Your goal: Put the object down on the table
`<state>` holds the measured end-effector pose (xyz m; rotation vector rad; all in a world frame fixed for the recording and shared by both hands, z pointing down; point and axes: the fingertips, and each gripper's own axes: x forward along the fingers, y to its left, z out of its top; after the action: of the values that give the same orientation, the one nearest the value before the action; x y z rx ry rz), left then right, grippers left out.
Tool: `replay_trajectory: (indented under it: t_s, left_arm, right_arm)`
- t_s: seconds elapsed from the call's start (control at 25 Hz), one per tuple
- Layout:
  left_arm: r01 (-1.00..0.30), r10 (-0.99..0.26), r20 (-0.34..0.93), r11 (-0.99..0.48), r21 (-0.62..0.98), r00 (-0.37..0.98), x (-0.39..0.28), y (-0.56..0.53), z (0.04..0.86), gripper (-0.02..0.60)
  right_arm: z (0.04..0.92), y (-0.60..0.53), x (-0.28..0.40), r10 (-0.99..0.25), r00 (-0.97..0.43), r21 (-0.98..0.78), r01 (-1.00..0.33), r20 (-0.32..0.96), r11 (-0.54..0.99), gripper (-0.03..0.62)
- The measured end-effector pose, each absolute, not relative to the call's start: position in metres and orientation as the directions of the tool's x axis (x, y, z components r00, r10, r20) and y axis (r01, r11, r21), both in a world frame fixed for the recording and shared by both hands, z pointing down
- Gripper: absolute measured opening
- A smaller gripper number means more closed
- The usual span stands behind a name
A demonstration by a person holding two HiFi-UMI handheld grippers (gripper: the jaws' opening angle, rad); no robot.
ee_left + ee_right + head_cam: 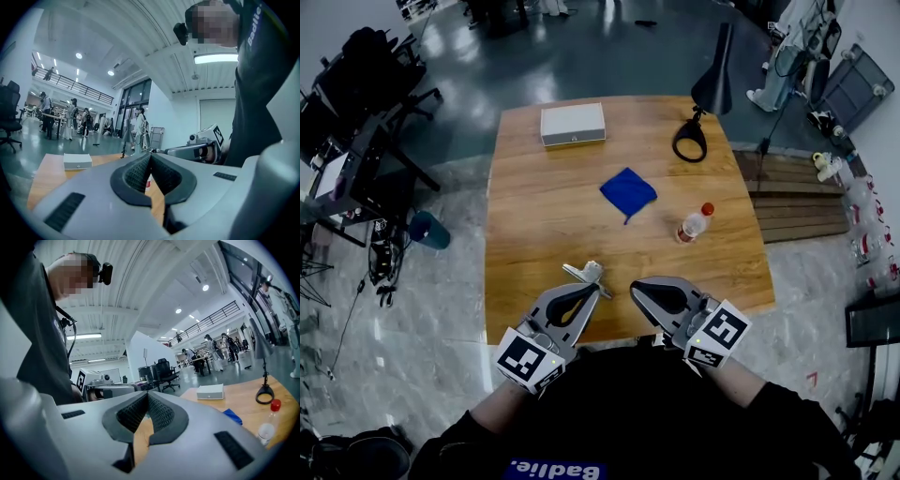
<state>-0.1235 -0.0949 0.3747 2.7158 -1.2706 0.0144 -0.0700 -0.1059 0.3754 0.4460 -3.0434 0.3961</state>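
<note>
The left gripper (pixel 600 292) hangs over the near edge of the bench (pixel 534 225), its jaws pressed together with nothing between them. The right gripper (pixel 637 287) beside it is likewise closed and empty. Just ahead of the left jaws a small silvery metal object (pixel 586 273) lies on the wood, free of any grip, so the put-down looks done and only drawing back is left. Farther off are a red-capped bottle (pixel 695 223), a blue cloth (pixel 628 193), and a white box (pixel 573 124).
</note>
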Motion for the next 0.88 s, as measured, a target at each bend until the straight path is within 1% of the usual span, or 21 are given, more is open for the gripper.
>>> replay_trajectory:
  t_s: [0.24, 0.64, 0.88]
  left_arm:
    - [-0.77, -0.771, 0.058, -0.624, 0.132, 0.635, -0.121, -0.086, 0.367, 0.008]
    - [-0.761, -0.766, 0.053, -0.626, 0.168, 0.641, -0.108, -0.082, 0.361, 0.009]
    - [-0.758, -0.76, 0.055, -0.634, 0.155, 0.647, -0.106, -0.082, 0.364, 0.008]
  right_arm:
    - [0.366, -0.098, -0.07, -0.272, -0.962, -0.198, -0.273, 0.035, 0.941, 0.005]
    - [0.365, -0.094, -0.065, -0.277, -0.96, -0.186, -0.28, 0.044, 0.942, 0.005]
    - [0.367, -0.092, -0.063, -0.279, -0.959, -0.187, -0.282, 0.044, 0.941, 0.005]
